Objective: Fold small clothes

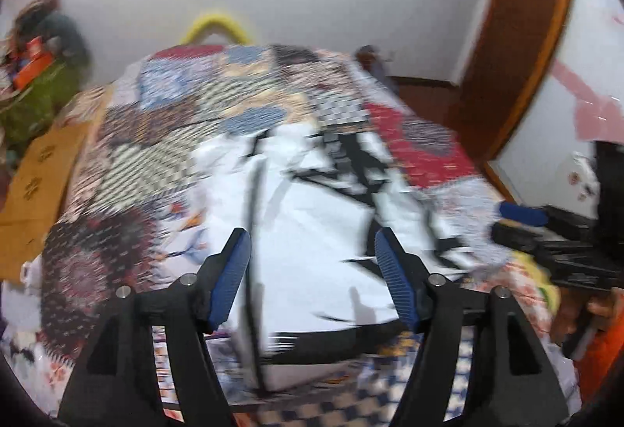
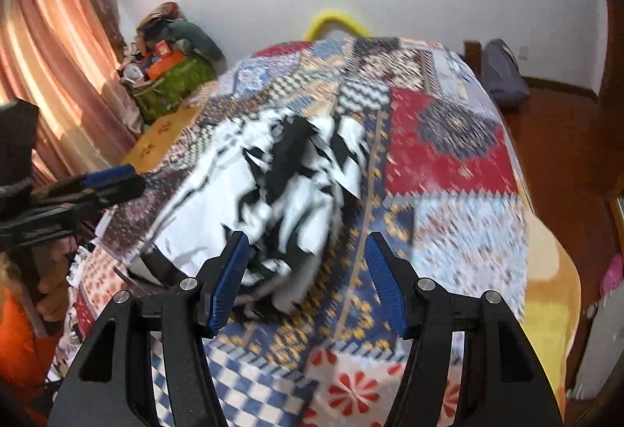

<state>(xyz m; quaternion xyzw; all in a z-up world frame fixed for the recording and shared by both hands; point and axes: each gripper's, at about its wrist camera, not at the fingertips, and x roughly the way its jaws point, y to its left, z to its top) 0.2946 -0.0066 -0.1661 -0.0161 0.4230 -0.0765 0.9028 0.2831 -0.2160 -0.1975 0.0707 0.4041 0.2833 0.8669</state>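
Two views. Left wrist: left gripper (image 1: 312, 251) jaws apart, nothing clamped; white-and-black printed fabric garment (image 1: 312, 201) on patchwork quilt bed (image 1: 425, 150), directly ahead, long axis running away. Right wrist: right gripper (image 2: 306, 259) jaws apart, empty; garment (image 2: 273, 185) ahead-left, so left gripper (image 2: 105, 177) looks nearer.

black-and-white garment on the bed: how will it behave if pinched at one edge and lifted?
The black-and-white garment is probably floppy: it lies creased and bunched on the patchwork bedspread, so it should drape and sag. It looks thin, likely light. A push would probably wrinkle it rather than slide it.
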